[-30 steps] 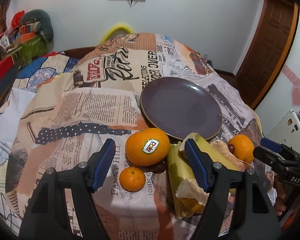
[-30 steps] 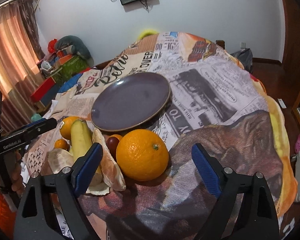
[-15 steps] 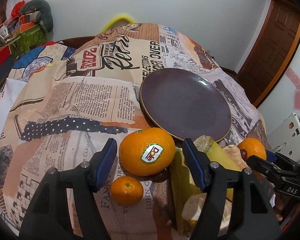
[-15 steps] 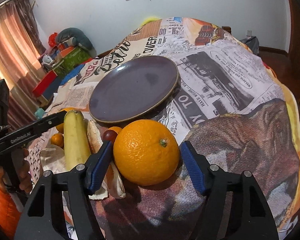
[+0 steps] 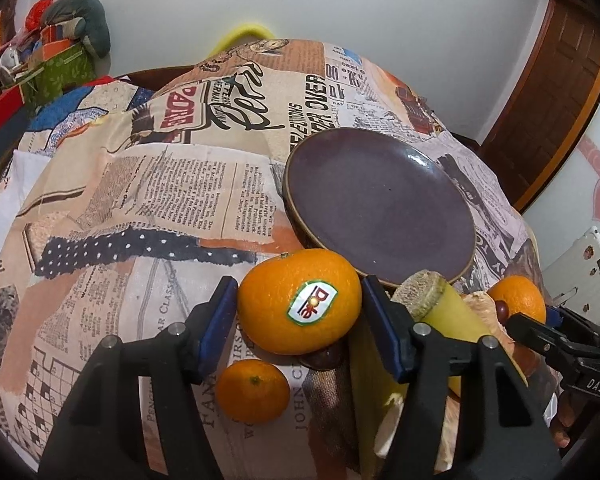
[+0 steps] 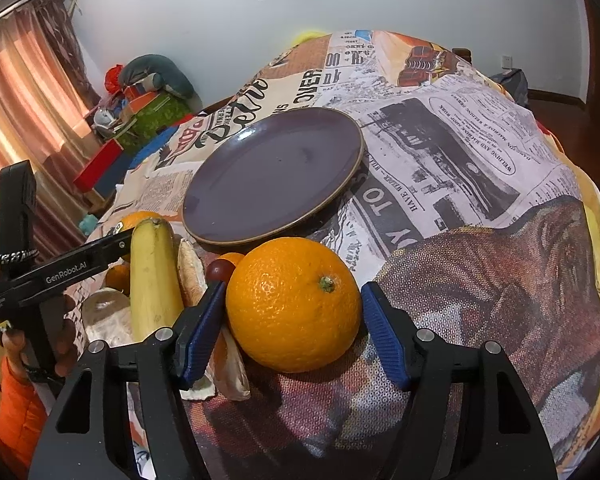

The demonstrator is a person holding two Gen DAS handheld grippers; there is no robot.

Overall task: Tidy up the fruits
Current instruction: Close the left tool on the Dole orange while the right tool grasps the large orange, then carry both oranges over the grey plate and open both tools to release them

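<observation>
A stickered orange lies on the newspaper-print cloth in front of a dark purple plate. My left gripper is closing around it, and both blue pads meet its sides. A small mandarin lies just below it. In the right wrist view a large plain orange sits between the blue pads of my right gripper, which is closing and touches both its sides. A banana, a pale peel and a dark red grape lie between the two oranges. The plate has nothing on it.
The cloth-covered table drops away at the right and near edges. Boxes and bags are stacked by the wall at the far left. A wooden door stands at the right. A hand in an orange sleeve holds the left gripper.
Both grippers have moved forward and down over their oranges. Their jaws have narrowed from wide apart to touching the fruit. The fruit has not shifted.
</observation>
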